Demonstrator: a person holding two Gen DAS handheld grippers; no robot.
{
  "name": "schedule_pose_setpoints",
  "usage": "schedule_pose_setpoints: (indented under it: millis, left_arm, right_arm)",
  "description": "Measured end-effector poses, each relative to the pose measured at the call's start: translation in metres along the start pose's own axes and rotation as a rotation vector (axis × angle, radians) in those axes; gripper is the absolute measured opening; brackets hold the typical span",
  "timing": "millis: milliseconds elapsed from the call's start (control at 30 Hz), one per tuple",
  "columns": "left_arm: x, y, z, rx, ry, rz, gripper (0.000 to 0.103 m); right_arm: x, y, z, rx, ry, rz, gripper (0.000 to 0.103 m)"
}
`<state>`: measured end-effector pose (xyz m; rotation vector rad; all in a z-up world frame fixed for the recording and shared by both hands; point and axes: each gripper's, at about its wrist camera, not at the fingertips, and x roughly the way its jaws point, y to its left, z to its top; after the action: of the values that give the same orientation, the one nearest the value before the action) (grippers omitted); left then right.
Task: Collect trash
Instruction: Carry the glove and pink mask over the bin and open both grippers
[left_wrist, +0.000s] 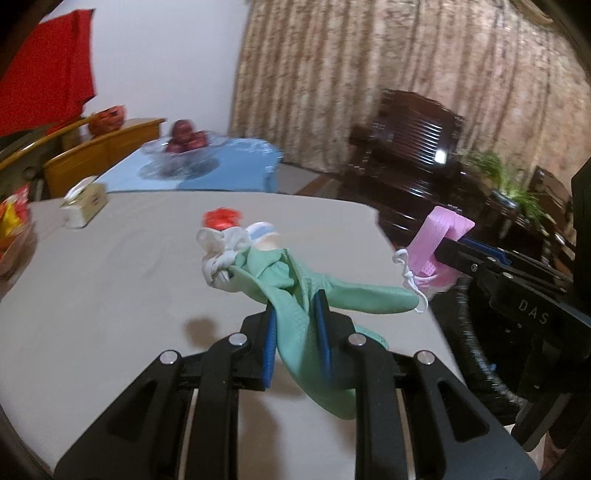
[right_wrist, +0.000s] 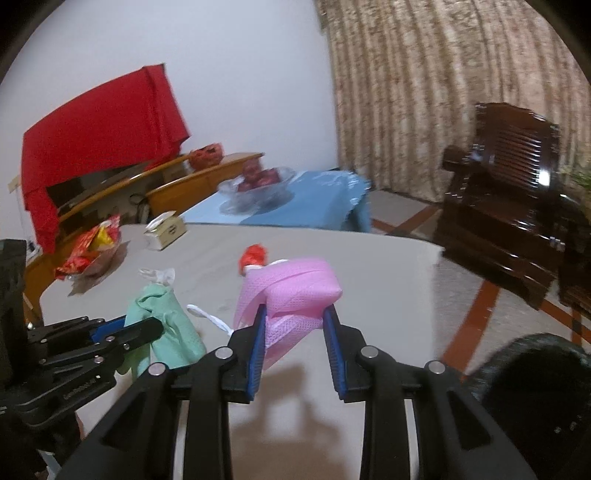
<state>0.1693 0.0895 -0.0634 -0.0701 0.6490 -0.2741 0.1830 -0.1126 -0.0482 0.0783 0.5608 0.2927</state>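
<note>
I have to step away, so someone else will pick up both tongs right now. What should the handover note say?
Left tongs: shut on the green glove, held above the table.
Right tongs: shut on the pink face mask, also lifted; its white ear loop hangs loose.
On the table: red wrapper and crumpled white pieces beyond the glove, snack bags at far left, tissue box.
Done: two items picked up.
Left: drop both, probably into the dark bin at lower right, then collect the remaining trash.
</note>
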Motion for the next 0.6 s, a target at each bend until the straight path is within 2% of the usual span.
schedule_pose_setpoints:
  millis: [600]
  left_arm:
    - [0.045,-0.159,-0.005,0.218,0.041,-0.256,0.018]
  right_arm:
    - [-0.103,-0.135,-0.039,0.13,-0.037,-0.282,0.03]
